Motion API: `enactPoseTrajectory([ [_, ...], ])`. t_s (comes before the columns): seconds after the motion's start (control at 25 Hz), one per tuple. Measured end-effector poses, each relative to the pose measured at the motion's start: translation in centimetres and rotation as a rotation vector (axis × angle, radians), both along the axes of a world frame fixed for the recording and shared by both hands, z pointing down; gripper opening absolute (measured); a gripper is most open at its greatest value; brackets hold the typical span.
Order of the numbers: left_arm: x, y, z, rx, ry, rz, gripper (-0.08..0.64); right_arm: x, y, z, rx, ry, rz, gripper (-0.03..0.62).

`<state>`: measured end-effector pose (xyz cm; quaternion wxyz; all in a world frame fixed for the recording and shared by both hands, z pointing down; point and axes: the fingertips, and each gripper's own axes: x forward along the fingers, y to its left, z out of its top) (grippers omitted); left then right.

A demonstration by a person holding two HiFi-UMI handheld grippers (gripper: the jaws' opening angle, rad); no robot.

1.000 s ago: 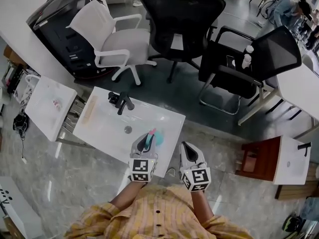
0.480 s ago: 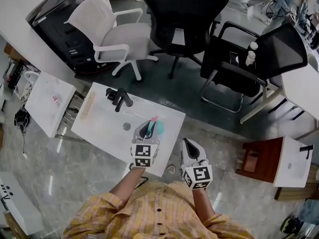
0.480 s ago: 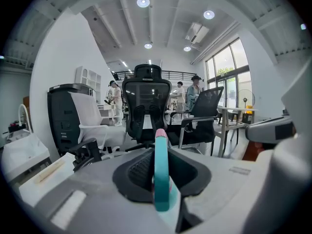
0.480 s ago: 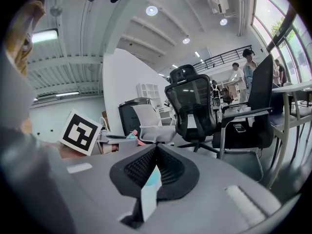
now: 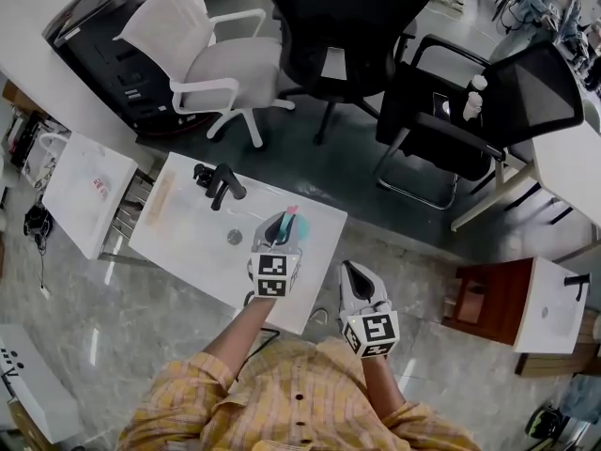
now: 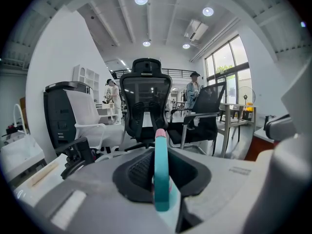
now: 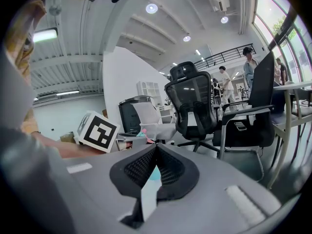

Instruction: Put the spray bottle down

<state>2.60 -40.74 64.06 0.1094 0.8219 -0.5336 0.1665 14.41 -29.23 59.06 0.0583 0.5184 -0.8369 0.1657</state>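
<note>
A teal spray bottle (image 5: pixel 298 225) with a pink tip is clamped between the jaws of my left gripper (image 5: pixel 281 230). It hangs over the right part of a white sink top (image 5: pixel 178 242) that carries a black faucet (image 5: pixel 218 183). In the left gripper view the bottle (image 6: pixel 161 174) stands upright between the dark pads (image 6: pixel 139 172). My right gripper (image 5: pixel 349 273) is beside the sink top's near right corner; its jaws meet with nothing in them (image 7: pixel 156 149). The right gripper view shows the left gripper's marker cube (image 7: pixel 97 130).
Beyond the sink top stand a white office chair (image 5: pixel 202 59) and two black chairs (image 5: pixel 347 26) (image 5: pixel 470 111). A black printer (image 5: pixel 103 36) is at the far left, a smaller white basin (image 5: pixel 84 191) left, and a brown cabinet (image 5: pixel 474 299) right.
My left gripper has carried the spray bottle forward and lower, further over the sink top. The right gripper has barely shifted.
</note>
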Motion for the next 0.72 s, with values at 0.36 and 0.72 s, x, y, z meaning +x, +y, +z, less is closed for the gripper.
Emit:
enactPoseTrajectory([
  [0.36, 0.4, -2.3, 1.4, -0.011, 0.009, -0.002, 0.072, 0.2, -0.3, 0.4, -0.003, 0.005, 0.002, 0.0],
  [0.72, 1.2, -3.7, 2.1, -0.025, 0.012, 0.001, 0.072, 0.7, -0.8, 0.7, -0.009, 0.0, 0.008, 0.0],
])
